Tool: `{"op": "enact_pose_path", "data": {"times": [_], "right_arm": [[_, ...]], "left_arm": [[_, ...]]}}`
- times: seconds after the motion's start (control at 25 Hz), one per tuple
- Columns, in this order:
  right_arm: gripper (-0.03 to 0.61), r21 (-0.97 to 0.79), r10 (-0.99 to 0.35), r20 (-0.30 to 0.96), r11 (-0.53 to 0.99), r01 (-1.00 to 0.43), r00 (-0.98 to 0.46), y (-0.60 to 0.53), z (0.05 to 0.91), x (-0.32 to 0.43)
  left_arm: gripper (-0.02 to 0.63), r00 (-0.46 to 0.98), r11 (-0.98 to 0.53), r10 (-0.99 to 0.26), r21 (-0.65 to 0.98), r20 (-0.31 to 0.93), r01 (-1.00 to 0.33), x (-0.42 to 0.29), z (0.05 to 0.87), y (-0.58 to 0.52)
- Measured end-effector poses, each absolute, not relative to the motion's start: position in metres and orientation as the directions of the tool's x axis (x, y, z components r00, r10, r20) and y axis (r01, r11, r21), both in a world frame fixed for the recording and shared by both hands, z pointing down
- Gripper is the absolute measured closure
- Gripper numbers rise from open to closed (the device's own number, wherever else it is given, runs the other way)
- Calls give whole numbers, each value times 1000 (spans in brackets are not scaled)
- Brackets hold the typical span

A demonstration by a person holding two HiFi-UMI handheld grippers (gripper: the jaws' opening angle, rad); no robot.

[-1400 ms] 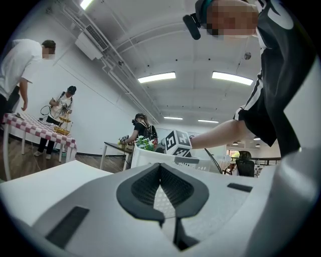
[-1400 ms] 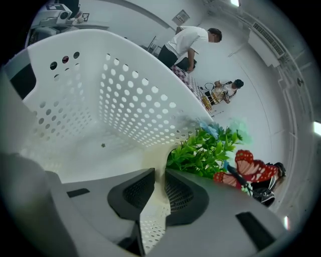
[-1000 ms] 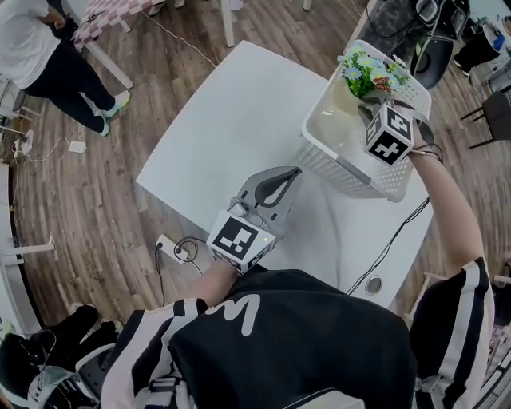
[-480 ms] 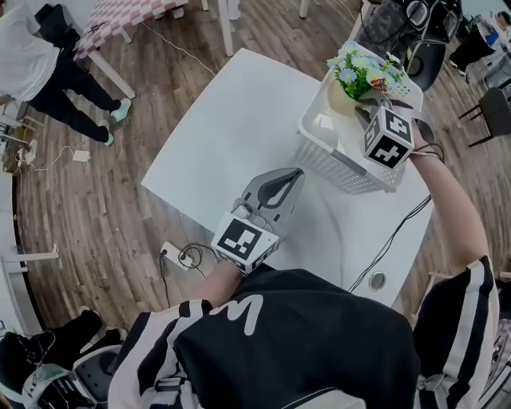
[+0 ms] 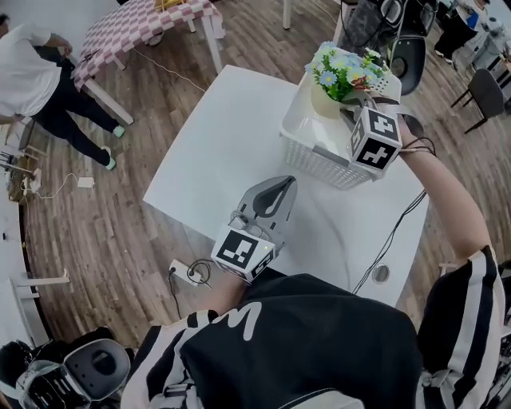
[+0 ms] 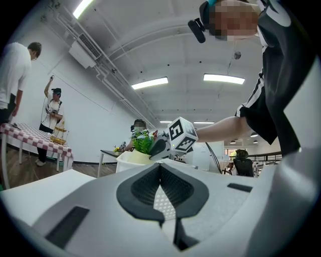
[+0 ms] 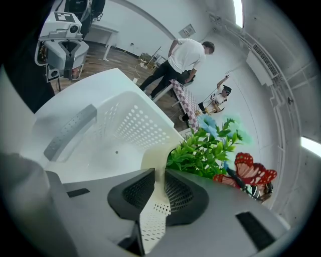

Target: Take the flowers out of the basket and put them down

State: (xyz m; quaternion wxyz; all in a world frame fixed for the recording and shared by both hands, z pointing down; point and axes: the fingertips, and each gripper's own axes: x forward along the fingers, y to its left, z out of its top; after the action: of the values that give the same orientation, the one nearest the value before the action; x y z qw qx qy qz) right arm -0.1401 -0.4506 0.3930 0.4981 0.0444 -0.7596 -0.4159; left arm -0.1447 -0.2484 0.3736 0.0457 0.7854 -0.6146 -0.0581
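Observation:
A bunch of artificial flowers [image 5: 343, 68] in a cream pot [image 5: 322, 102] stands at the far end of a white perforated basket [image 5: 307, 152] on the white table [image 5: 231, 136]. My right gripper [image 5: 349, 114] reaches into the basket from the right. In the right gripper view the right gripper [image 7: 155, 183] is shut on the pot's rim [image 7: 153, 158], with green leaves [image 7: 208, 145] and a red butterfly [image 7: 253, 173] just beyond. My left gripper [image 5: 286, 185] hovers low over the table near its front edge, shut and empty [image 6: 160, 170]; the flowers [image 6: 143, 143] show far ahead of it.
A black cable [image 5: 391, 240] runs across the table's right side. A person [image 5: 36, 80] stands by a checkered table [image 5: 144, 24] at the far left. Chairs [image 5: 407, 48] crowd behind the basket. A power strip [image 5: 188, 272] lies on the wooden floor.
The head view has shifted, so the basket sits further left. The right gripper stays clamped on the pot, which seems slightly higher against the basket rim. The left gripper has hardly moved.

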Motion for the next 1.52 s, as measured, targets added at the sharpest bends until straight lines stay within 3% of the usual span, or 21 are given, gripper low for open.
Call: {"op": "enact_pose_path", "data": {"times": [1.52], "right_arm": [[505, 749, -477, 635, 572, 334, -607, -367, 337, -67]], "left_arm": [[609, 284, -289, -957, 102, -60, -952, -59, 360, -218]]}}
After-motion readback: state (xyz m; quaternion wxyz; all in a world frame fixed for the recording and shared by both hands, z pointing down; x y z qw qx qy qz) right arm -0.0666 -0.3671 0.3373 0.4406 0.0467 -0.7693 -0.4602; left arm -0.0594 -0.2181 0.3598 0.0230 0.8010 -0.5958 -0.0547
